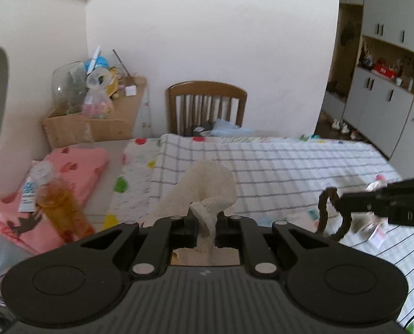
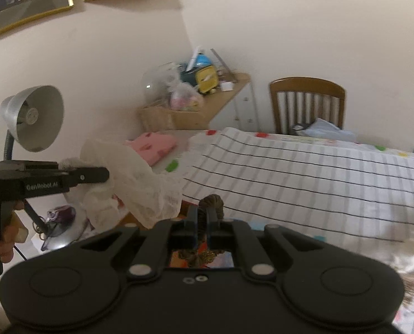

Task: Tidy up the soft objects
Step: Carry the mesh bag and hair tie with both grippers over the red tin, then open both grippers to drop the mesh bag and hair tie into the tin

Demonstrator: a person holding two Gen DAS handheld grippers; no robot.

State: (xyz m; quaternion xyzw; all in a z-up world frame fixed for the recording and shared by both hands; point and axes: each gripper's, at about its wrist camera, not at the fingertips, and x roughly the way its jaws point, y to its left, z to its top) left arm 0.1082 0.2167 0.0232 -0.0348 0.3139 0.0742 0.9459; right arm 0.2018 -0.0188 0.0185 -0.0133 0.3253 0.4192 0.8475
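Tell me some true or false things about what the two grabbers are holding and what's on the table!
1. The left gripper is shut on a cream mesh cloth. True.
2. The right gripper is open and holds nothing. False: it is shut on a brown braided cord.
3. A folded pink cloth lies on the table's left side. True.
4. The wooden chair behind the table is tipped over. False: it stands upright.
5. The checked cloth covering the table is plain red. False: it is white with dark lines.
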